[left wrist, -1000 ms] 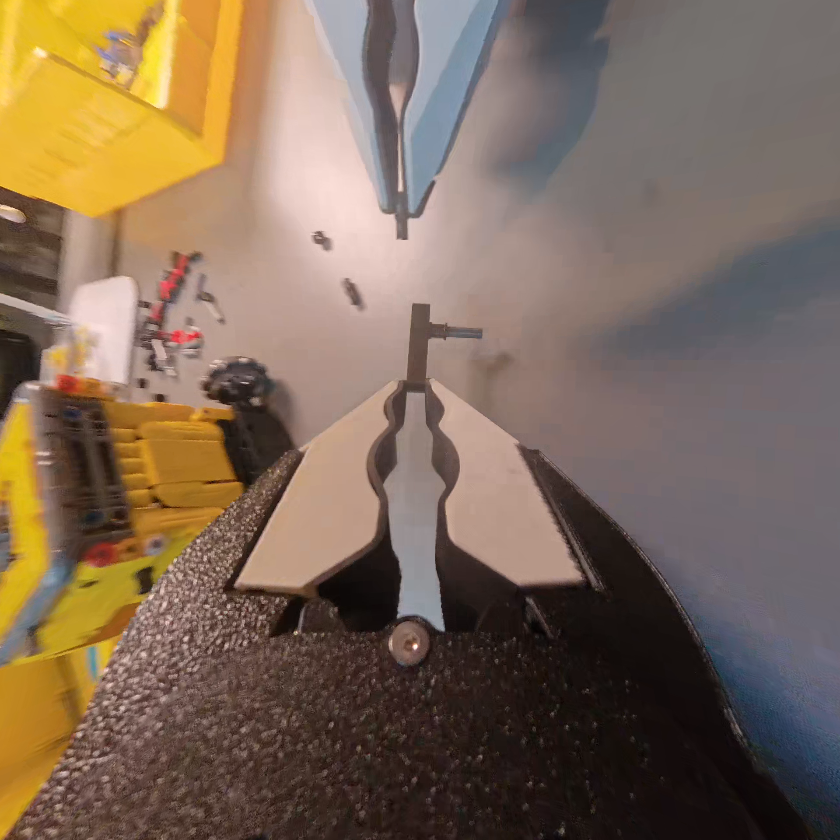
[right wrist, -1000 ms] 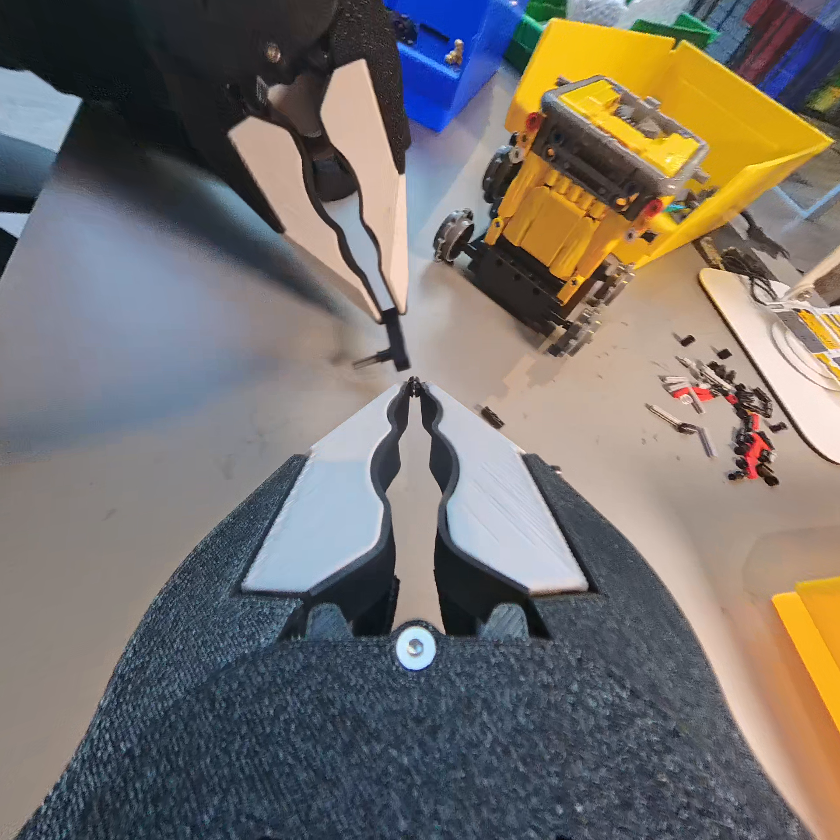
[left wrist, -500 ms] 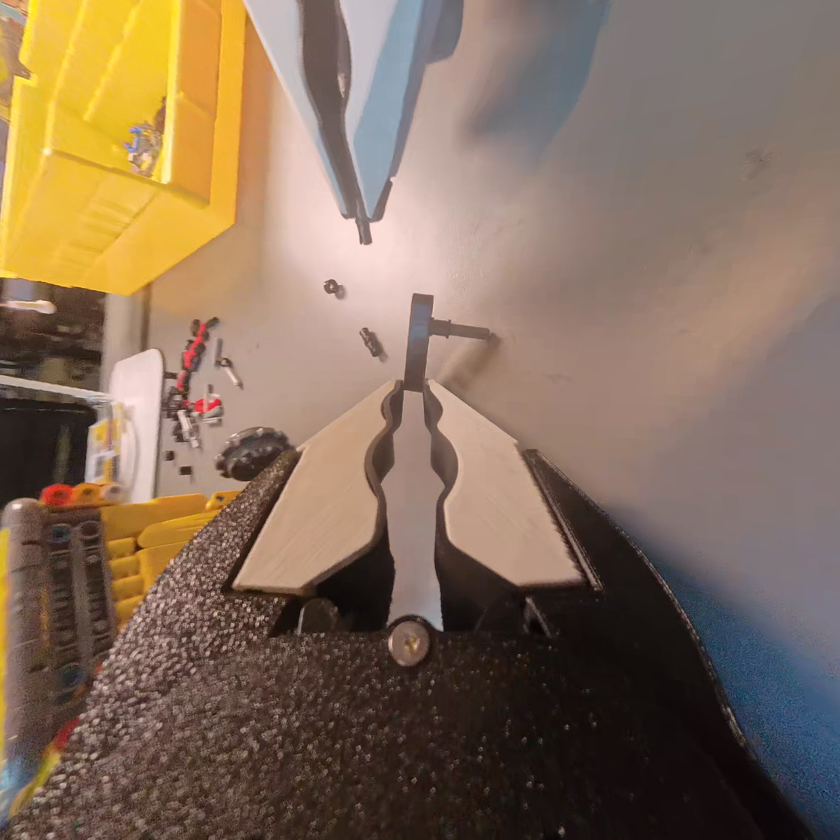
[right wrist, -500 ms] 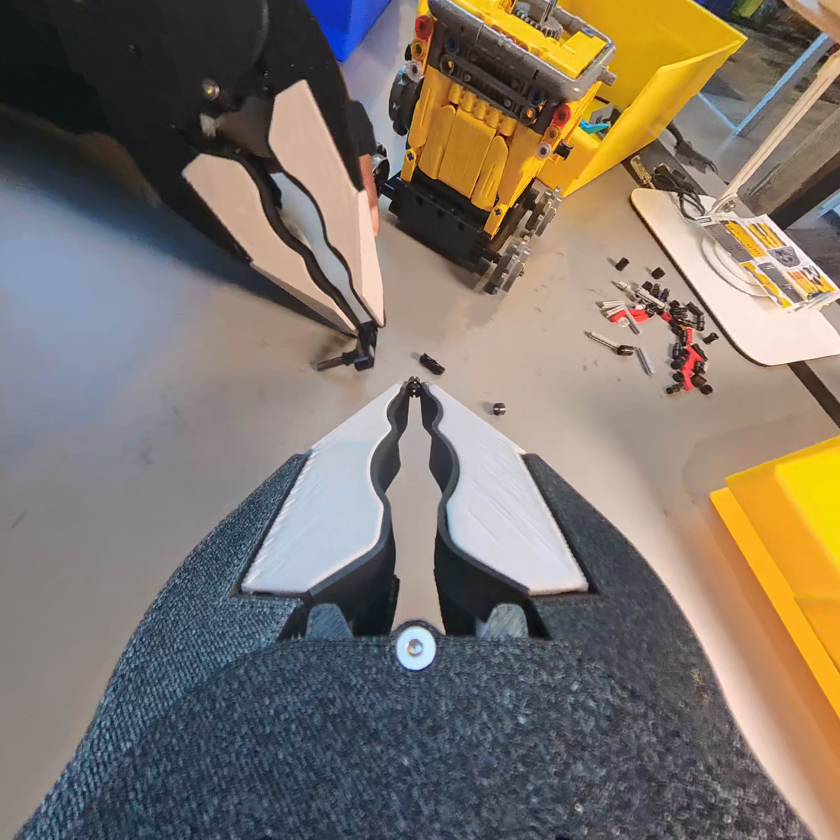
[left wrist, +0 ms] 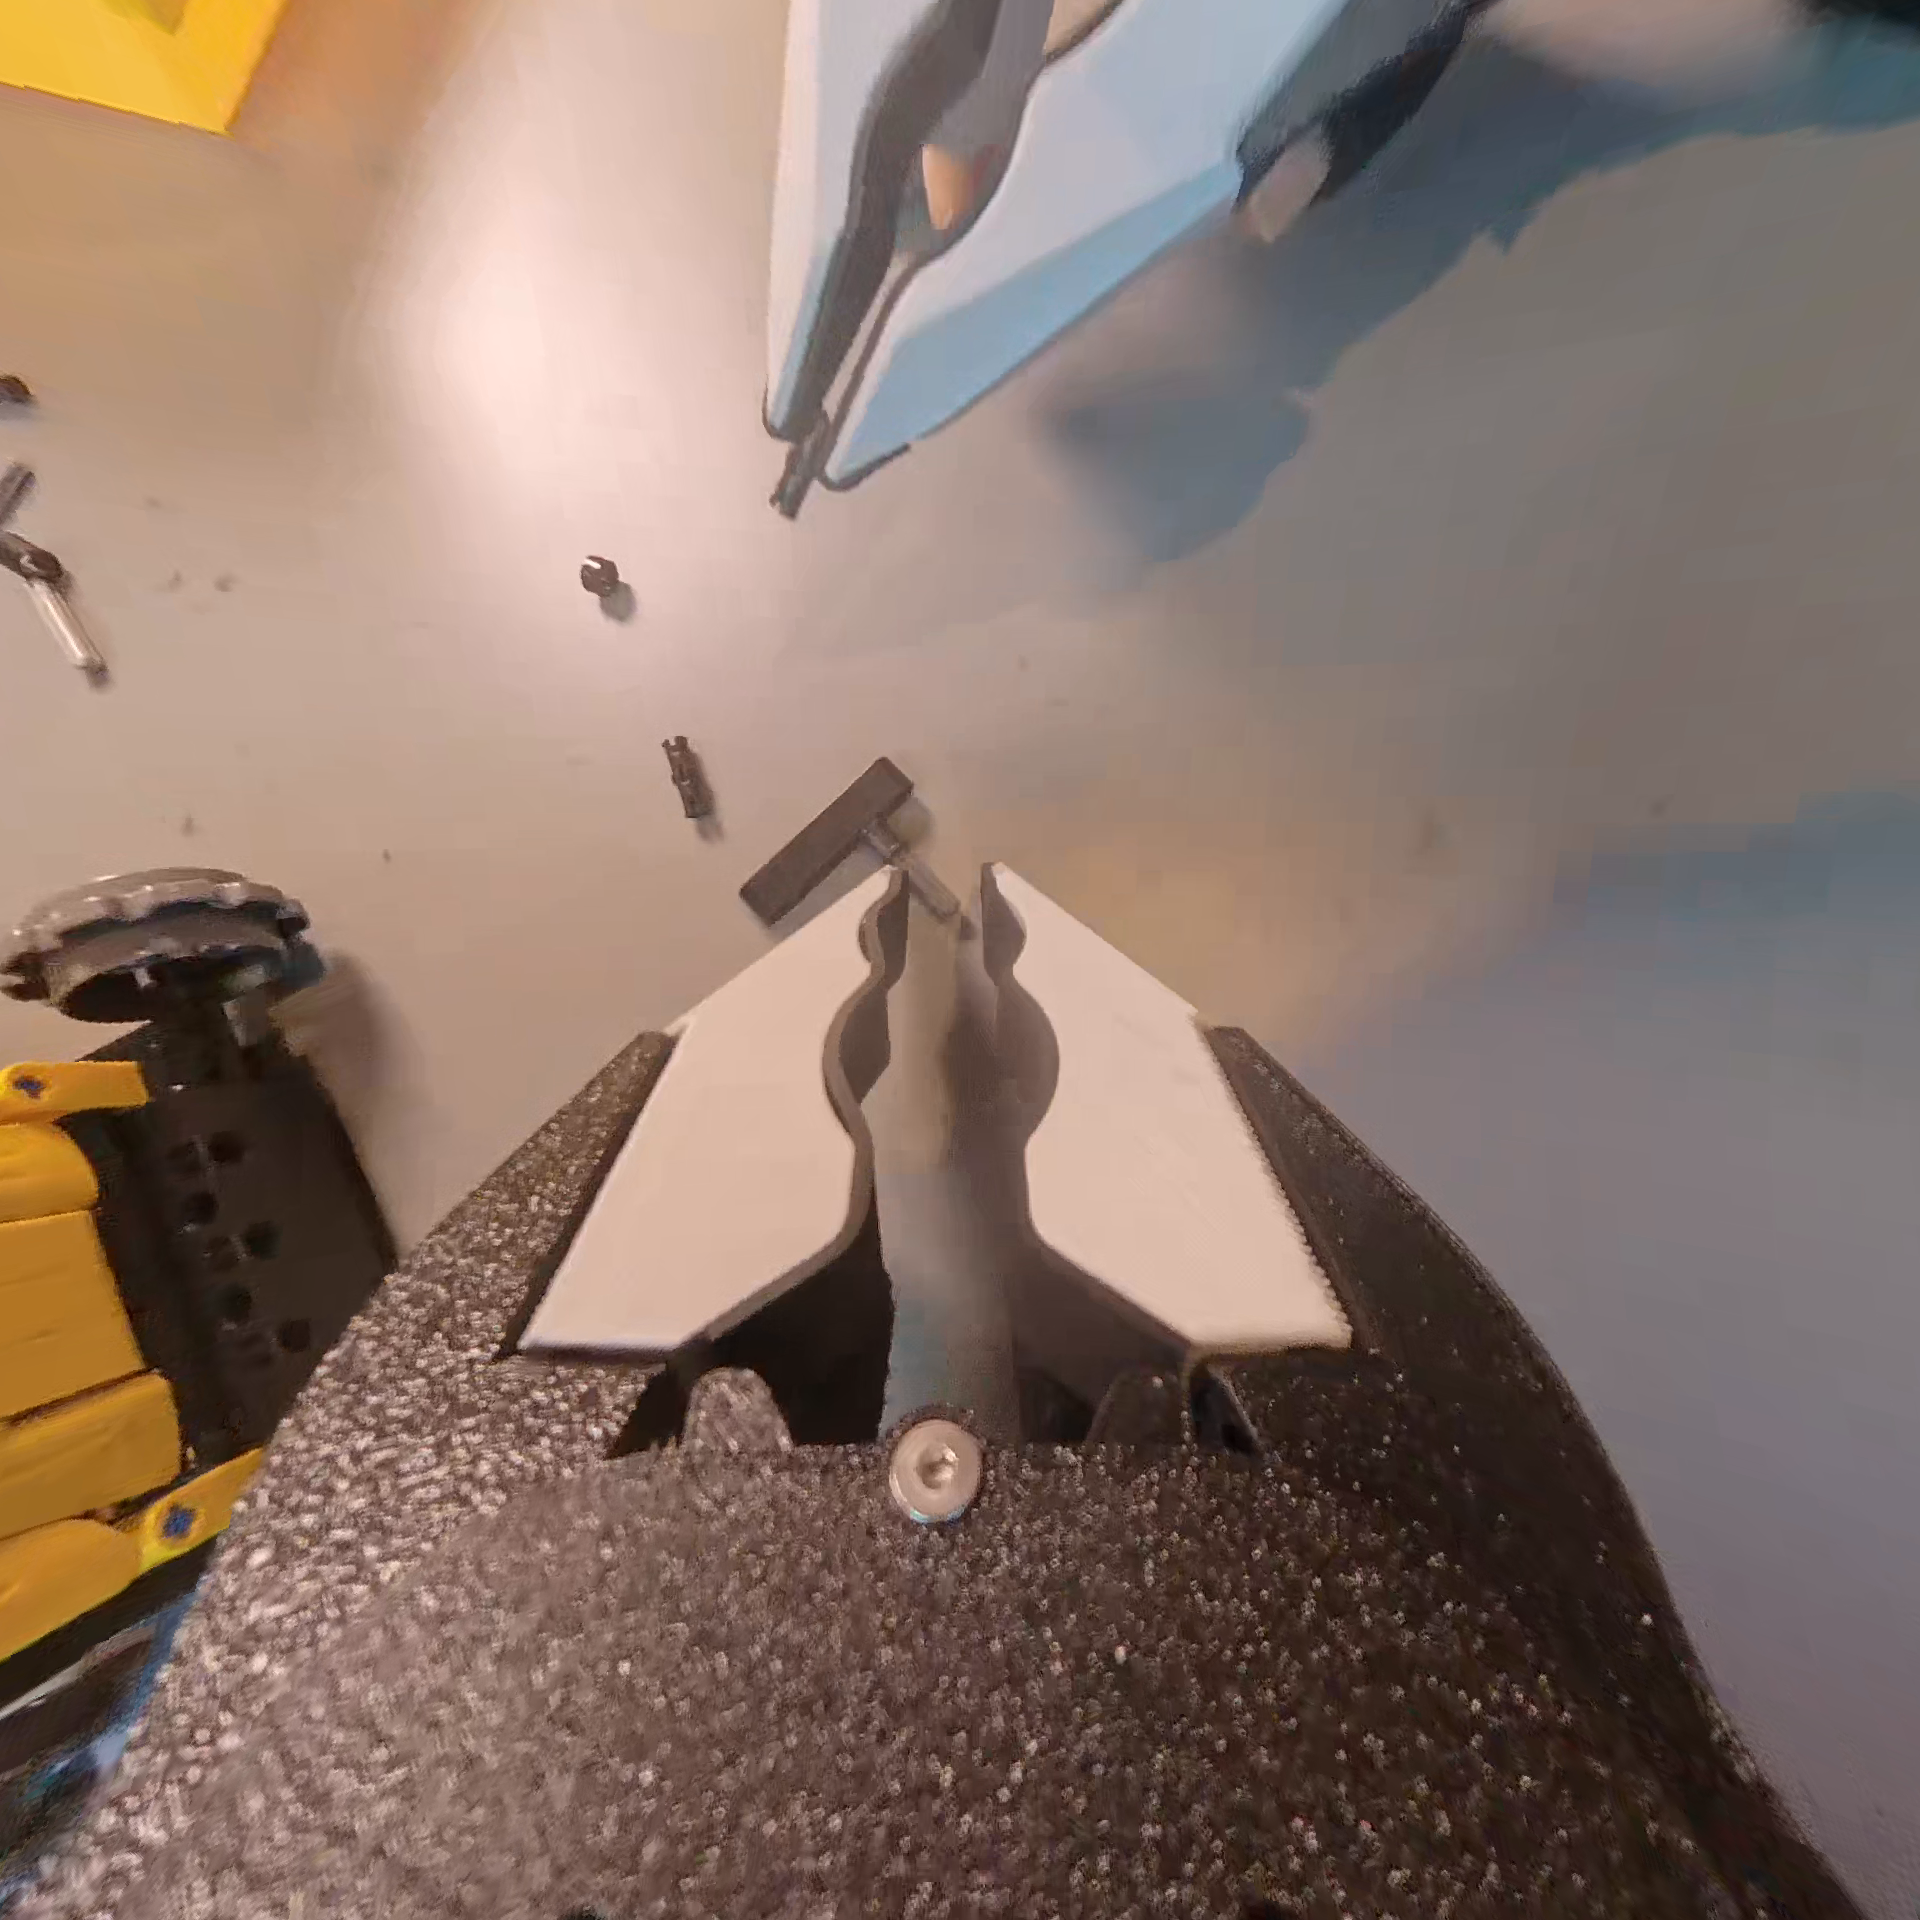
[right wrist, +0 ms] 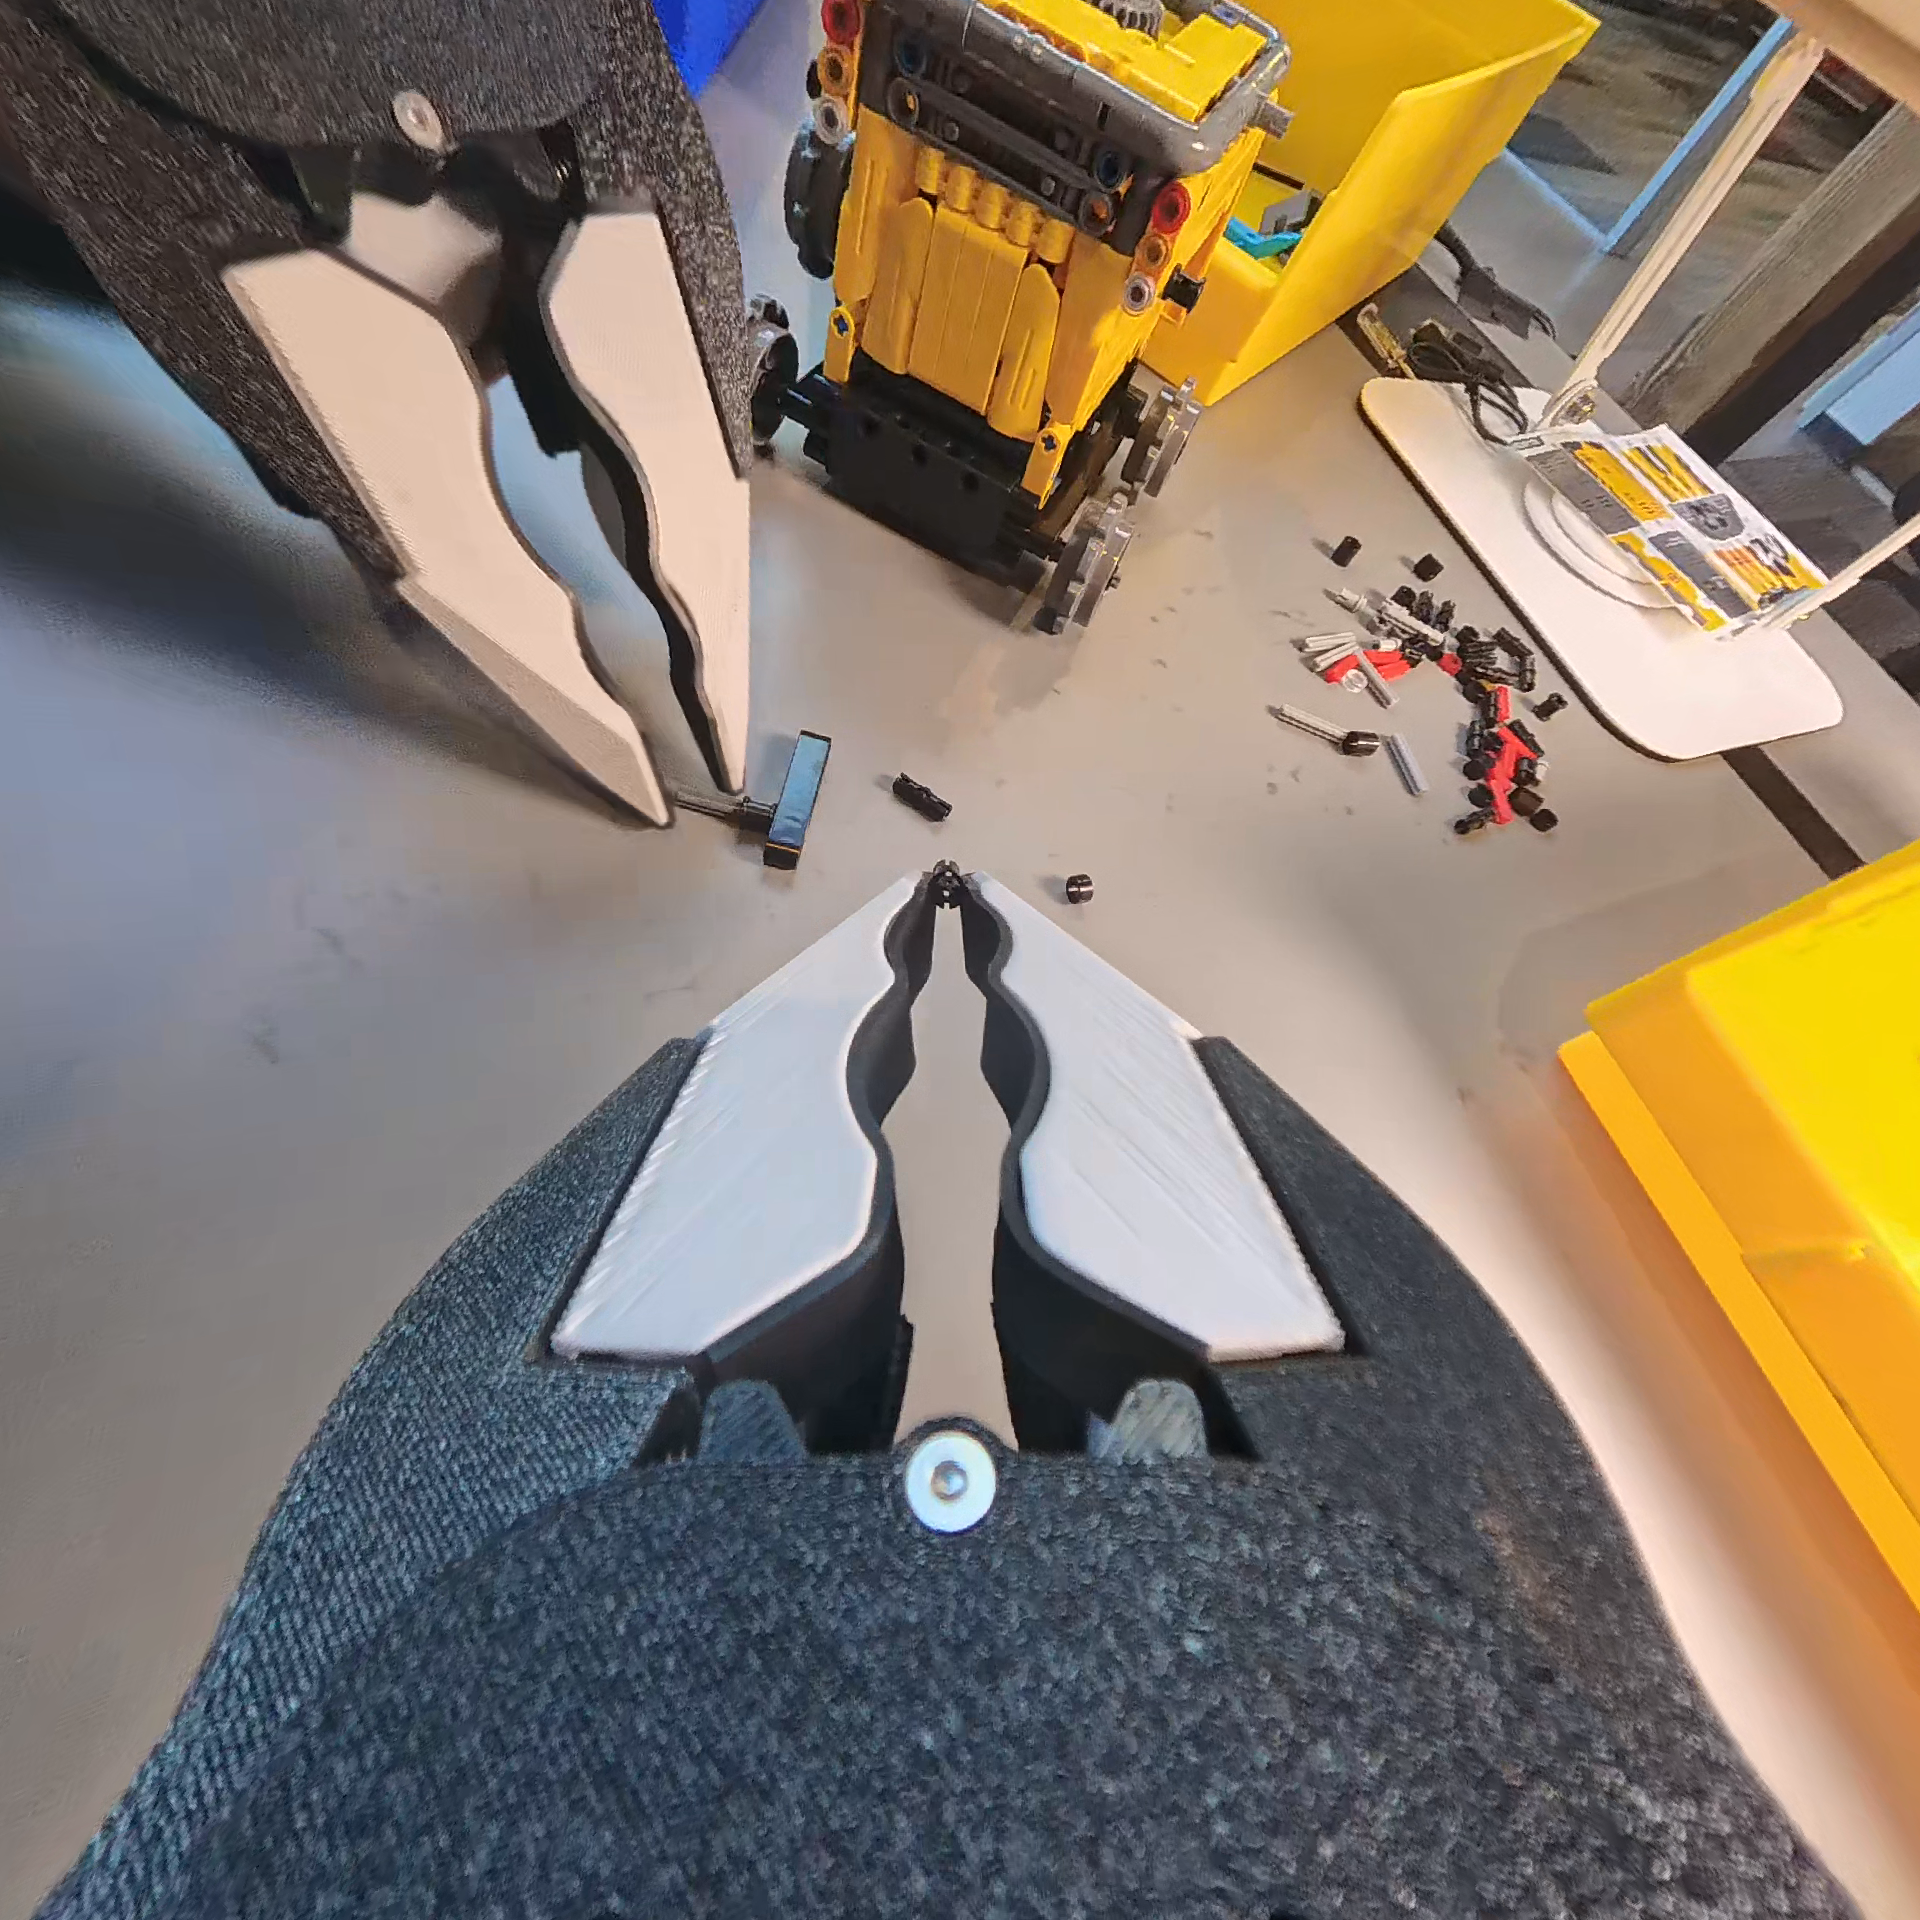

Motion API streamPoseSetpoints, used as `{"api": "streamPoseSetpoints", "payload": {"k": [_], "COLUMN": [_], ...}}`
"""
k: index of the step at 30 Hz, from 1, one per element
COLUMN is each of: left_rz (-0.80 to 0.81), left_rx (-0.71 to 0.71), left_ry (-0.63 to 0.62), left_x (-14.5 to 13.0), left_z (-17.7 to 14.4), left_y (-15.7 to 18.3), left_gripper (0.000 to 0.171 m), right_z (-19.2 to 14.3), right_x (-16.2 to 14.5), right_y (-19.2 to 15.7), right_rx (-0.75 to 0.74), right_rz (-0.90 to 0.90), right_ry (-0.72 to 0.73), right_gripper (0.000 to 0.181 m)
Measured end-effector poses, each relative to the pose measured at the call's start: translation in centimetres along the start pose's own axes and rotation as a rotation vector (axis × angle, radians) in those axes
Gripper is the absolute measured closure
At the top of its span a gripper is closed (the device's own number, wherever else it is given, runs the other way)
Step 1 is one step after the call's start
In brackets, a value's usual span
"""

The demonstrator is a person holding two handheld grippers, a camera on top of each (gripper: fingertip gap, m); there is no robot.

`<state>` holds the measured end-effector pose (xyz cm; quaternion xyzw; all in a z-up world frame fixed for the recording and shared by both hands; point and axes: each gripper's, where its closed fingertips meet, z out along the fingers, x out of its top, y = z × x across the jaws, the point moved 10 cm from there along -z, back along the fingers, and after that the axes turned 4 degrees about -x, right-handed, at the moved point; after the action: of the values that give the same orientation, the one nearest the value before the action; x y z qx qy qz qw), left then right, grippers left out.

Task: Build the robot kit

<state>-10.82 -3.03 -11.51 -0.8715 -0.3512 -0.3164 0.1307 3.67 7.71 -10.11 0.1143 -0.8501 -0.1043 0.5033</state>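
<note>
The left gripper (left wrist: 940, 896) stood with its fingers a little apart, tips down at the grey desk (right wrist: 312, 1039). A black beam with a pin (right wrist: 795, 798) lay on the desk, the pin's end between those fingertips; whether they touched it I cannot tell. The right gripper (right wrist: 943, 881) was closed on a small black connector (right wrist: 943, 883) pinched at its very tip, just beside the beam. Another black pin (right wrist: 921, 798) and a black bush (right wrist: 1081, 889) lay loose between them. Near the desk's far edge stood a yellow brick-built vehicle (right wrist: 1029, 270) against a yellow bin (right wrist: 1434, 156), with scattered small parts (right wrist: 1455, 707) near the right edge.
</note>
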Motion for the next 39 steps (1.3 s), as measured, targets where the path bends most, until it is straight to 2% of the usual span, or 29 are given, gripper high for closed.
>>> {"api": "streamPoseSetpoints", "payload": {"k": [2, 5, 8, 11, 20, 22, 26, 28, 31, 34, 39], "left_rz": [0.015, 0.036, 0.105, 0.202, 0.063, 0.061, 0.086, 0.073, 0.02, 0.01, -0.041], "left_rx": [0.024, 0.105, 0.071, 0.05, -0.125, -0.134, -0.17, -0.208, -0.34, -0.407, -0.452], "left_ry": [-0.011, -0.044, -0.055, -0.058, -0.04, -0.034, -0.026, 0.036, 0.237, 0.378, 0.445], "left_x": [-0.4, -1.4, -1.5, -0.8, 0.7, 0.7, 0.6, 0.5, 0.8, 1.1, 0.5], "left_z": [-0.3, -1.4, -1.7, -1.1, 0.5, 0.5, 0.6, 0.6, -0.3, -1.8, -2.4], "left_y": [-0.8, -2.8, -2.8, -2.0, -3.5, -3.9, -4.2, -4.0, -3.0, -2.8, -3.5], "left_gripper": [0.167, 0.167, 0.153, 0.151, 0.159, 0.167, 0.168, 0.168, 0.168, 0.168, 0.168], "right_z": [-0.2, -0.4, -0.4, -0.2, -0.2, -0.2, -0.3, -0.4, -1.0, -1.5, -2.0], "right_x": [0.0, 0.0, 0.1, 0.0, -0.1, -0.1, 0.1, 0.1, 0.4, 0.9, 1.0], "right_y": [0.0, 0.0, -0.1, -0.3, -0.3, -0.4, -0.6, -0.5, -0.5, -0.1, 0.2], "right_rx": [-0.002, -0.005, -0.002, 0.004, 0.012, 0.014, 0.036, 0.049, 0.113, 0.159, 0.226], "right_rz": [0.002, 0.004, -0.001, -0.009, -0.002, -0.007, 0.001, 0.014, 0.049, 0.113, 0.185], "right_ry": [0.004, 0.012, 0.011, -0.001, 0.008, 0.008, 0.034, 0.051, 0.126, 0.197, 0.254], "right_gripper": [0.177, 0.177, 0.177, 0.177, 0.177, 0.177, 0.177, 0.177, 0.177, 0.177, 0.177]}}
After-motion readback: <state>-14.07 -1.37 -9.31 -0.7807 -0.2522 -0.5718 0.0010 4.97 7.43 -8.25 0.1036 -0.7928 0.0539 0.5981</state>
